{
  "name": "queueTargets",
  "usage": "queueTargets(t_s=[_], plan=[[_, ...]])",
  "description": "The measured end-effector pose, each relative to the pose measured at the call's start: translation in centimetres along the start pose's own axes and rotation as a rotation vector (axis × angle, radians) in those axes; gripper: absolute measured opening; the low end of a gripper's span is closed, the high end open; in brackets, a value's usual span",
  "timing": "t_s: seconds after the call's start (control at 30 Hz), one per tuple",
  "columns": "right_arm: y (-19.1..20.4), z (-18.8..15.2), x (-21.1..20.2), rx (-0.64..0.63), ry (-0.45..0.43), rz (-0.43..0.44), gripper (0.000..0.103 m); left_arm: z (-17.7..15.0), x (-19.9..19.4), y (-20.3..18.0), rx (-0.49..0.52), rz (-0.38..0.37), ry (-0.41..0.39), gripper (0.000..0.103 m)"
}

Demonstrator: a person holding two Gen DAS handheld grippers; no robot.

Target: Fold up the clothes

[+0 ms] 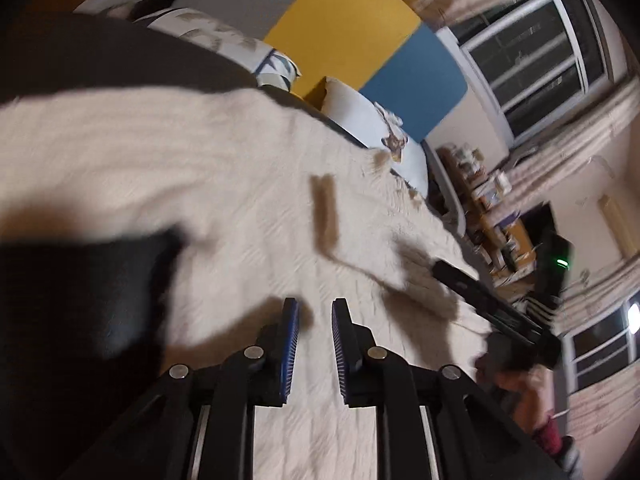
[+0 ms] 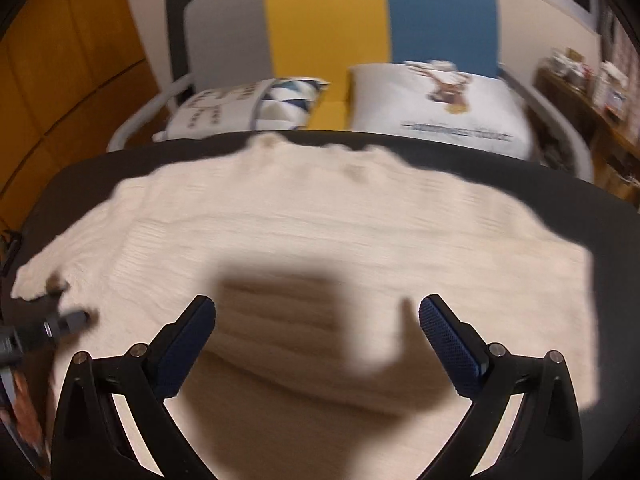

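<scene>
**Cream sweater spread on the bed, both grippers above it**

A cream knit sweater [image 2: 320,220] lies spread over the dark cover [image 2: 520,176] of a bed, its long side running left to right across the mattress, with two pillows [image 2: 440,100] beyond it against a grey, yellow and blue headboard [image 2: 328,20]. Whether one layer is already turned over another I cannot tell; the pictures are blurred.

The right gripper [image 2: 318,336] hangs over the near middle of the sweater, looking straight along the bed toward the pillows. Its jaws stand wide apart with nothing between them, and its shadow falls on the knit just ahead of the fingers. The cloth lies directly below and ahead of it, and reaches out to both sides.

The left gripper [image 1: 316,344] sits over the sweater's left part, near the left end. Its jaws are drawn close, with a narrow gap showing between the blue pads, and only bare knit shows through that gap; it pinches nothing that I can see. In the right view its tip [image 2: 76,320] shows low near the sleeve end [image 2: 36,276], so this hand is the nearer one to that corner. From the left view the right gripper [image 1: 492,304] crosses the far side, held in a hand [image 1: 524,392].

Any fold would turn on the left-to-right run of the sweater.
</scene>
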State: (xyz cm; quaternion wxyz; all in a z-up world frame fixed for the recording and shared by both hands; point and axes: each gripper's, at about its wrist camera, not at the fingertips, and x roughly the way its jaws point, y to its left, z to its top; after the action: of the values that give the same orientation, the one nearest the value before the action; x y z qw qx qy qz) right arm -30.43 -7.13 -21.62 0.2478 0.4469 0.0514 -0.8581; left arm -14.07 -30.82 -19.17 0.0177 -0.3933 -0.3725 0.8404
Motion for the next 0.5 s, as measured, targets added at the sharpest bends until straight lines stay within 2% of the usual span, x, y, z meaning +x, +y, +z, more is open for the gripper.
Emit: queueTargets(t_s=[0.2, 0.27, 0.33, 0.43, 0.5], plan=[[4.1, 1.3, 2.9, -0.061, 0.080, -0.059, 0.103, -2.2, -5.2, 4.1, -0.050, -0.004, -0.077, 0.017], [5.6, 2.5, 1.8, -0.087, 0.025, -0.042, 0.103, -2.6, -6.5, 5.9, -0.090, 0.008, -0.089, 0.017], [7.4, 3.4, 1.6, -0.118, 0.012, -0.011, 0.103, -3.0, -7.7, 7.7, -0.136, 0.022, -0.100, 0.017], [8.9, 3.2, 4.0, -0.127, 0.089, -0.018, 0.103, -3.7, -9.7, 9.9, -0.197, 0.037, -0.133, 0.017], [8.9, 3.0, 3.8, -0.122, 0.090, -0.022, 0.103, -4.2, -11.0, 11.2, -0.234, 0.050, -0.158, 0.017]])
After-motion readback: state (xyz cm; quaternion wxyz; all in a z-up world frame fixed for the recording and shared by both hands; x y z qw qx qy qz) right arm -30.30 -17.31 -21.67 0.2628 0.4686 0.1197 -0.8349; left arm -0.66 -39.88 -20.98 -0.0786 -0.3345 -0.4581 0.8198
